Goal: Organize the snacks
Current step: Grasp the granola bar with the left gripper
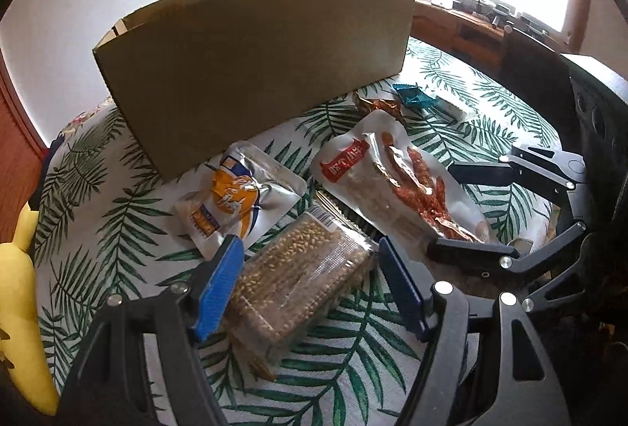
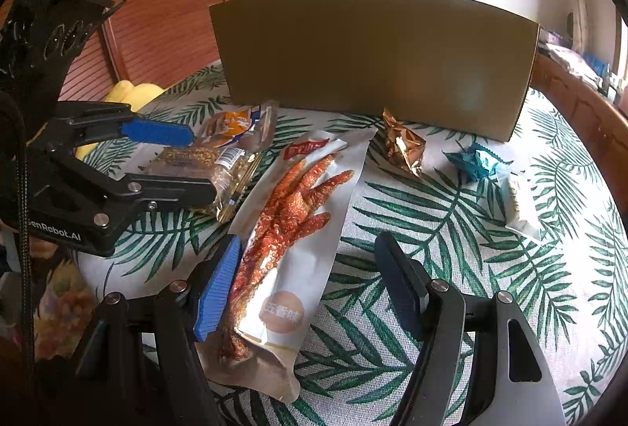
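A: On a leaf-print cloth (image 2: 451, 230) over a table, snack packs lie in front of a cardboard box (image 1: 255, 61), which stands upright at the back with its top open.

B: Where are the two grippers?

A: Both are low over the cloth, angled down. The left gripper (image 1: 310, 284) has its jaws spread wide on either side of a clear grain-bar pack (image 1: 298, 277). The left blue pad sits right at the pack's edge; the right pad stands apart from it. I cannot tell whether the left pad presses on it, so it does not read as a grip.

B: And the right one?

A: The right gripper (image 2: 310, 284) is also wide open, over the near end of a long white pouch (image 2: 298, 230) printed with a red chicken foot. The pouch lies flat on the cloth between the jaws, just beside the left blue pad and apart from the right one.

B: What else is there?

A: An orange-and-silver pack (image 1: 239, 198) lies behind the grain bars, near the box's front wall. A small gold wrapper (image 2: 404, 147) sits just before the box, a teal wrapper (image 2: 475, 163) to its right, and a pale packet (image 2: 522, 206) beyond that. A yellow plush toy (image 1: 23, 308) lies at the cloth's left edge.
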`<state>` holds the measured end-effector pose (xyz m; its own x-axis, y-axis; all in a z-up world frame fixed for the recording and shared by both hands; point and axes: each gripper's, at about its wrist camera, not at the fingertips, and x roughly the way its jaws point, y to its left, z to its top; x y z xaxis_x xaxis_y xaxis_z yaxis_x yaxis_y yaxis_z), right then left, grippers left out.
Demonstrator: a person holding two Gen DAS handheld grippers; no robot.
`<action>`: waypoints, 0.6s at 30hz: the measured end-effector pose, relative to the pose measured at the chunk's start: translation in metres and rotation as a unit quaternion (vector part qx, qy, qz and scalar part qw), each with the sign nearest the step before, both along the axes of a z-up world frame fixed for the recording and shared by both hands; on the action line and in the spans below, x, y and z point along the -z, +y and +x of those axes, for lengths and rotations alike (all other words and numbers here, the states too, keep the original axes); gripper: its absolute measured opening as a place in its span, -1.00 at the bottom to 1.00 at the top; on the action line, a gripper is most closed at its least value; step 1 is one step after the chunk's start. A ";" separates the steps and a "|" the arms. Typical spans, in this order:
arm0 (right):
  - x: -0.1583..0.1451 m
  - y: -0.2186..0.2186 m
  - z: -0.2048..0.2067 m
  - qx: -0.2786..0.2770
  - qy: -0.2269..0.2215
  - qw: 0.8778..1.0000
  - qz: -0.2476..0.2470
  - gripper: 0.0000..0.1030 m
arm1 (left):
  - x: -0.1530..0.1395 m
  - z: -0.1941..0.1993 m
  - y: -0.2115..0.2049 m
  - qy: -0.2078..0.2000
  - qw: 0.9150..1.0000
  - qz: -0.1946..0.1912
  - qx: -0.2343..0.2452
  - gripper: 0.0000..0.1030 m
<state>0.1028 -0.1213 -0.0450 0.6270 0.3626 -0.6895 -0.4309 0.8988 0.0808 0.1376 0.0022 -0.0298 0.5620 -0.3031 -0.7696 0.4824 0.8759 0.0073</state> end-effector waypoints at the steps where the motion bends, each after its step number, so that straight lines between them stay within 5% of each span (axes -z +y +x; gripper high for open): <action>1: 0.000 0.000 0.000 0.000 0.000 1.000 0.000 0.40 | 0.000 0.001 0.000 0.003 1.000 0.000 0.001 0.40; 18: 0.000 0.000 0.000 0.001 -0.002 1.000 0.002 0.40 | 0.012 -0.008 0.006 0.030 0.999 0.010 0.004 0.43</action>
<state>0.1030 -0.1214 -0.0446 0.6306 0.3639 -0.6855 -0.4299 0.8992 0.0820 0.1291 0.0084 -0.0414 0.5119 -0.2923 -0.8078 0.4893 0.8721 -0.0055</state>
